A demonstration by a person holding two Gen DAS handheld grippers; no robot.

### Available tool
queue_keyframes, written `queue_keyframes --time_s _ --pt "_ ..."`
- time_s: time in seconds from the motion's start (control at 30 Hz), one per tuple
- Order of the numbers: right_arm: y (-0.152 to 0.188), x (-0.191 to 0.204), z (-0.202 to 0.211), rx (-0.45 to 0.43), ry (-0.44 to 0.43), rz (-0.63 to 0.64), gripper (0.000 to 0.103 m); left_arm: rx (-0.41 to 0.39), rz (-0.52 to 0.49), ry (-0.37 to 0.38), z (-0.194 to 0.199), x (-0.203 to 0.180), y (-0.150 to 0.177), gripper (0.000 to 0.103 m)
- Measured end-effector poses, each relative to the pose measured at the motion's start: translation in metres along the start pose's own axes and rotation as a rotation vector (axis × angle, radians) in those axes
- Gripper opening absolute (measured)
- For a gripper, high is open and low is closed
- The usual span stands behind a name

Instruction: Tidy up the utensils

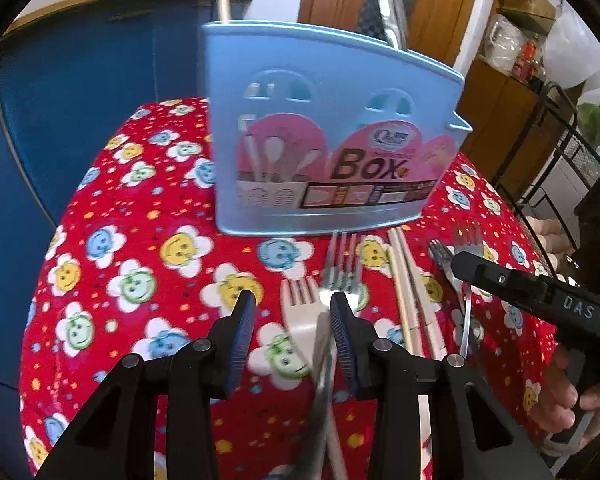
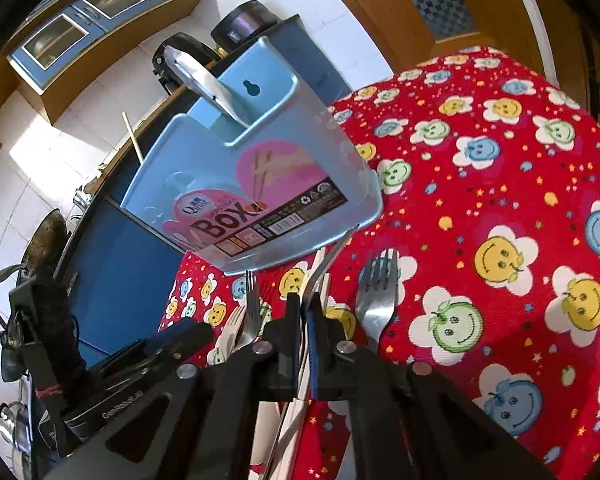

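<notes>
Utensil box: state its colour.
Light blue utensil box with a pink label, clearest in the left wrist view.

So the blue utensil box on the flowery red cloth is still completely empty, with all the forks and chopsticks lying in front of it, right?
Not quite. The blue utensil box isn't empty: the right wrist view shows a metal utensil and a thin wooden stick poking out of its top. The rest holds: it stands on the flowery red cloth, with forks and chopsticks lying in front.

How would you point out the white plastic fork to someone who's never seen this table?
Find the blue utensil box on the red smiley tablecloth. Just before it lies a row of cutlery; the white plastic fork is leftmost, matte beside shiny metal forks.
</notes>
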State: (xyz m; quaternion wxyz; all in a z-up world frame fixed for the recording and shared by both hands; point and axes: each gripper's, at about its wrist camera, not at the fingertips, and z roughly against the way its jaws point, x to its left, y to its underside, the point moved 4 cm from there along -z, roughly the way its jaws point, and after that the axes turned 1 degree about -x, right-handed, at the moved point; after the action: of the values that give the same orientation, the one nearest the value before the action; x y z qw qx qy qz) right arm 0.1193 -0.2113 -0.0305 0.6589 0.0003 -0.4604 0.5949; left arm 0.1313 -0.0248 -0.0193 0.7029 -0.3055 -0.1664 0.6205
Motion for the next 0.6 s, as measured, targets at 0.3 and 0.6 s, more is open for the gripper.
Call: queue_keyframes --time_s 0.3,0.6 --pt "0.000 -0.009 0.004 -0.015 -0.037 -0.004 0.005 -0.008 -0.094 -0.080 -0.024 -0.038 -0.016 0.040" --pt "0.002 -0.025 0.010 -0.032 -0.066 -0.035 0.006 0.016 -0.096 -0.160 -0.049 -0.043 -0.018 0.039"
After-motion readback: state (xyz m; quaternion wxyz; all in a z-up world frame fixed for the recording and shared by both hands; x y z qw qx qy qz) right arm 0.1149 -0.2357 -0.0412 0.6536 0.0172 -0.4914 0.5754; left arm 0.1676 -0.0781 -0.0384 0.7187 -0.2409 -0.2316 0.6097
